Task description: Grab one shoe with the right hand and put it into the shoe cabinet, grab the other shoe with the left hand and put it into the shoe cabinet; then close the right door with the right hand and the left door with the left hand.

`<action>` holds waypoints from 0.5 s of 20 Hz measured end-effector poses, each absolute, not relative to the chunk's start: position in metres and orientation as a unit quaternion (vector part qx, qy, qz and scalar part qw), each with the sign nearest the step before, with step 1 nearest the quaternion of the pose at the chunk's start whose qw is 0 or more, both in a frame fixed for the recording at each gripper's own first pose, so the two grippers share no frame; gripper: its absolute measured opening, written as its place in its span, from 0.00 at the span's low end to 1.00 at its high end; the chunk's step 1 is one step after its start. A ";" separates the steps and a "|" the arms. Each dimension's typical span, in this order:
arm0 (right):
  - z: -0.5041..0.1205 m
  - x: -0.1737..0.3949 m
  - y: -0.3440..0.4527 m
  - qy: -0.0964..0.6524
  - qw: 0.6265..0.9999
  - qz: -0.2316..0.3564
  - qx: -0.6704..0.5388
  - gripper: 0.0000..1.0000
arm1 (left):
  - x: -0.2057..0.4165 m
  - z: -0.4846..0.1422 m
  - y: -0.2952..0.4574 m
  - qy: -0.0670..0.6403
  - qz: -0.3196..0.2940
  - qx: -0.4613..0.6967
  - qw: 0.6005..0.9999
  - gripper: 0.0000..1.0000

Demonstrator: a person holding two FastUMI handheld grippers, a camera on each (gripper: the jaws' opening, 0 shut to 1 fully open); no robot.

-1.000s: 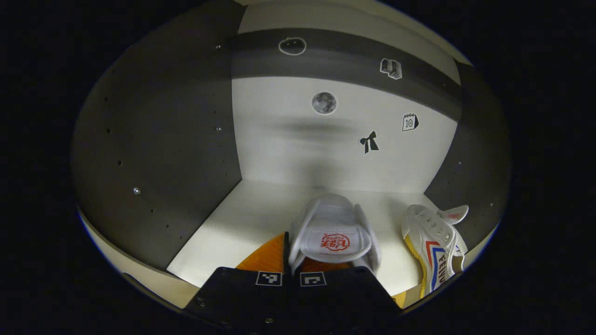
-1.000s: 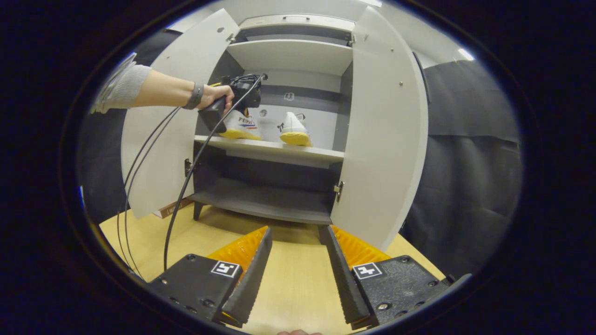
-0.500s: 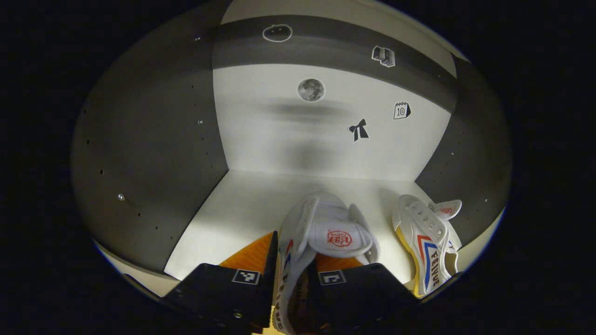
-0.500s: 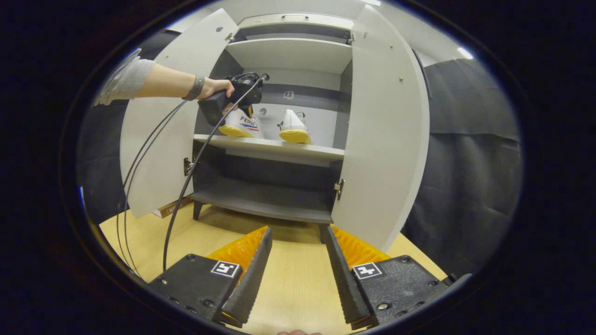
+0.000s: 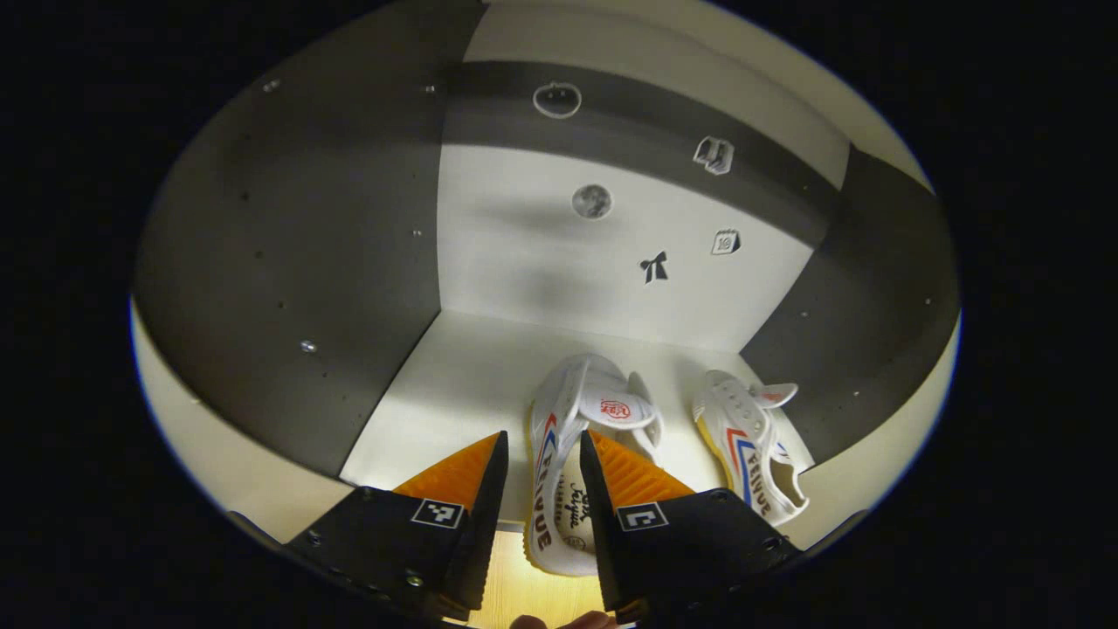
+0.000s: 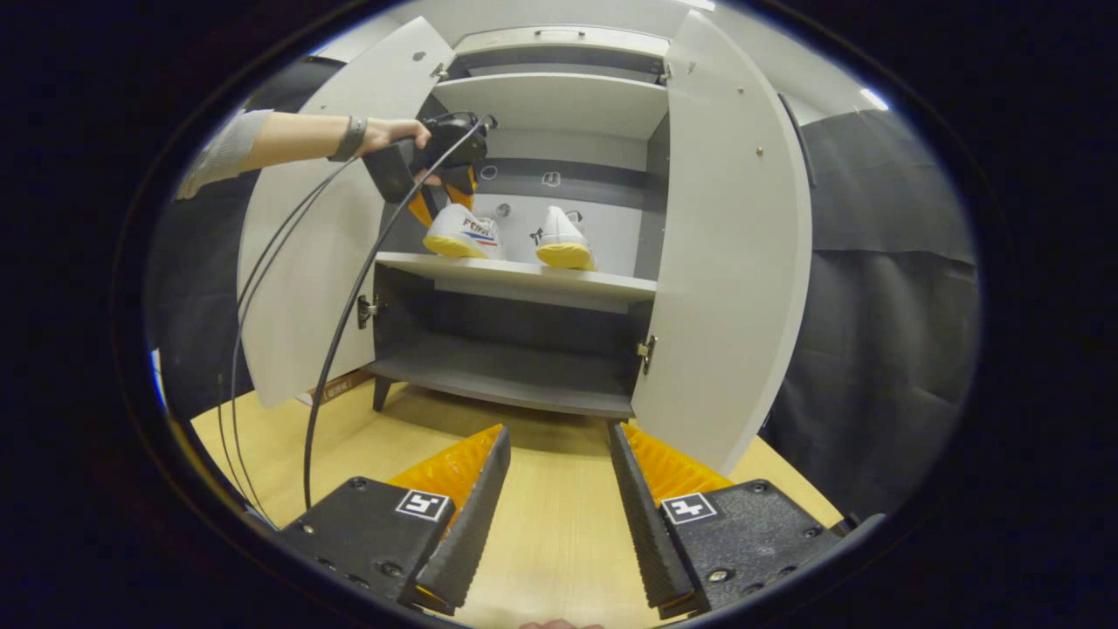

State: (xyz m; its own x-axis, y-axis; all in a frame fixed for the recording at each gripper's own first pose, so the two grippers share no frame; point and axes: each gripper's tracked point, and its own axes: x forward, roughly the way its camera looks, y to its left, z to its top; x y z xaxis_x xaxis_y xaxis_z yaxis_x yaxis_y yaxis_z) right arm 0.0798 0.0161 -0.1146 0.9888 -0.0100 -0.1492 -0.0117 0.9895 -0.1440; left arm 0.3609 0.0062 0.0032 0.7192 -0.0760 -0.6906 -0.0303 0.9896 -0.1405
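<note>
So both shoes are on the middle shelf (image 6: 524,278) of the shoe cabinet (image 6: 541,96), and what is left, by my reading, is the two doors, both wide open. Going left to right: the left door (image 6: 301,288) is a flat, pale, matte panel swung far out, with a small metal hinge at its inner edge. Beside it a hand (image 6: 393,135) holds the left gripper (image 6: 441,188) just above the left shoe (image 6: 461,234), cables trailing down toward the floor. From that gripper's own camera the left gripper (image 5: 537,459) has its jaws parted and holding nothing, one finger on each side of the shoe's heel, apart from it as far as I can tell. The left shoe (image 5: 568,472) is soft white canvas with a folded tongue, red and blue stripes and a yellow rubber sole. The right shoe (image 5: 755,445) is its twin, standing just beside it, near the dark side wall. Further right, the right door (image 6: 734,262) is a tall, smooth panel. Down near the pale wooden floor (image 6: 559,533), the right gripper (image 6: 555,472) hangs with ridged fingers spread wide, gripping nothing, well short of the cabinet
</note>
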 end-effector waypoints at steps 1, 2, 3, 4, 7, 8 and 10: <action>-0.114 0.078 0.017 0.073 0.995 0.003 -0.074 0.75 | 0.351 0.020 0.003 0.353 -0.021 -0.076 0.932 0.49; -0.112 0.077 0.019 0.071 0.995 0.006 -0.076 0.75 | 0.339 0.039 -0.001 0.327 -0.032 -0.081 0.941 0.49; -0.110 0.075 0.019 0.068 0.995 0.008 -0.077 0.75 | 0.324 0.058 -0.003 0.296 -0.040 -0.084 0.951 0.49; -0.109 0.073 0.020 0.066 0.995 0.010 -0.077 0.75 | 0.307 0.074 -0.005 0.265 -0.050 -0.083 0.959 0.49; -0.109 0.068 0.023 0.066 0.995 0.016 -0.073 0.75 | 0.249 0.099 -0.004 0.182 -0.054 -0.055 0.980 0.48; -0.108 0.066 0.024 0.066 0.995 0.018 -0.072 0.75 | 0.230 0.100 -0.004 0.155 -0.052 -0.048 0.985 0.48; -0.105 0.062 0.022 0.062 0.995 0.019 -0.074 0.75 | 0.191 0.093 0.000 0.111 -0.033 -0.040 0.993 0.48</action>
State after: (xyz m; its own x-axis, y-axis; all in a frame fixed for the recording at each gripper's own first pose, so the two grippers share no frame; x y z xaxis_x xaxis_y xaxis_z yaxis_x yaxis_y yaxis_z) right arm 0.0620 0.0224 -0.1049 0.9916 0.0277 -0.1264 -0.0461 0.9883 -0.1456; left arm 0.1906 -0.0003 0.0928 0.9733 -0.0751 -0.2171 0.0575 0.9946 -0.0861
